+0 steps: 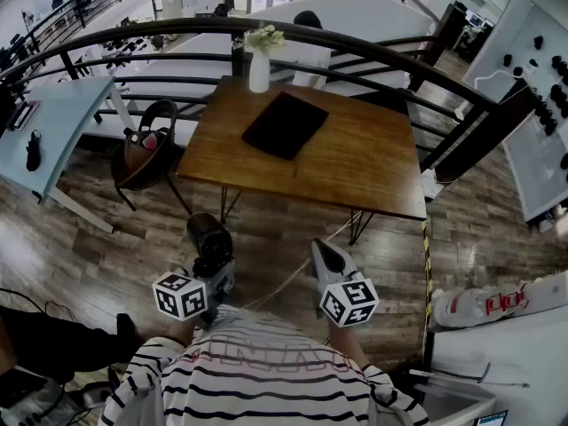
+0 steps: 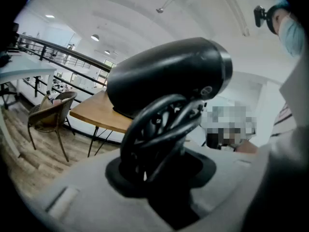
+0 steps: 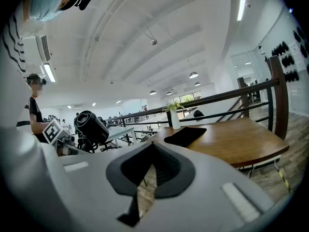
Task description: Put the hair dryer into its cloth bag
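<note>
The black hair dryer (image 1: 209,235) is held in the air in front of the person, well short of the wooden table (image 1: 355,162). My left gripper (image 1: 214,257) is shut on it. In the left gripper view the dryer's body (image 2: 169,74) fills the middle and its coiled cord (image 2: 157,129) bunches at the jaws. The black cloth bag (image 1: 286,124) lies flat on the table, also seen as the bag (image 3: 185,136) in the right gripper view. My right gripper (image 1: 325,250) hangs beside the left one, shut and empty, its tips (image 3: 153,152) aimed toward the table.
A white vase with flowers (image 1: 259,64) stands at the table's far edge, by a dark curved railing (image 1: 373,47). A wicker chair (image 1: 142,153) sits left of the table, and a pale desk (image 1: 53,118) further left. A white printed bag (image 1: 497,304) lies at the right.
</note>
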